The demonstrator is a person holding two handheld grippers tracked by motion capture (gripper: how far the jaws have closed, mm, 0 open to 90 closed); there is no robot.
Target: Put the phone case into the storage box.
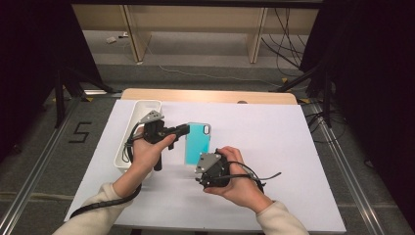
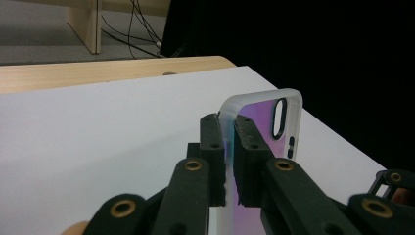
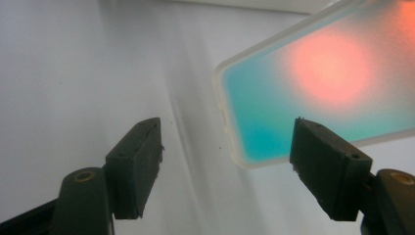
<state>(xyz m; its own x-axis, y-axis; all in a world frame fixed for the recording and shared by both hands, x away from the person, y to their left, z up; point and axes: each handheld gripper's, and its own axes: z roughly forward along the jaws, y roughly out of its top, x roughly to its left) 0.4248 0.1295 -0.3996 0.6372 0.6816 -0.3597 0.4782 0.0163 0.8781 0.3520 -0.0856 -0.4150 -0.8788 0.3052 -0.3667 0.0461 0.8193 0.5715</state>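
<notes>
White tabletop (image 1: 274,147) underlies your phone case (image 1: 197,142), clamped along one long edge in your left gripper (image 1: 182,129), its long axis running away from you. Just ahead of your right gripper (image 3: 225,166), whose jaws gape empty, hangs its near end.

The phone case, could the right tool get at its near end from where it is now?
Probably yes. The right tool stands open just short of the phone case, whose near corner hangs free above the white table sheet. The left tool clamps the case's side edge, away from that end.
</notes>
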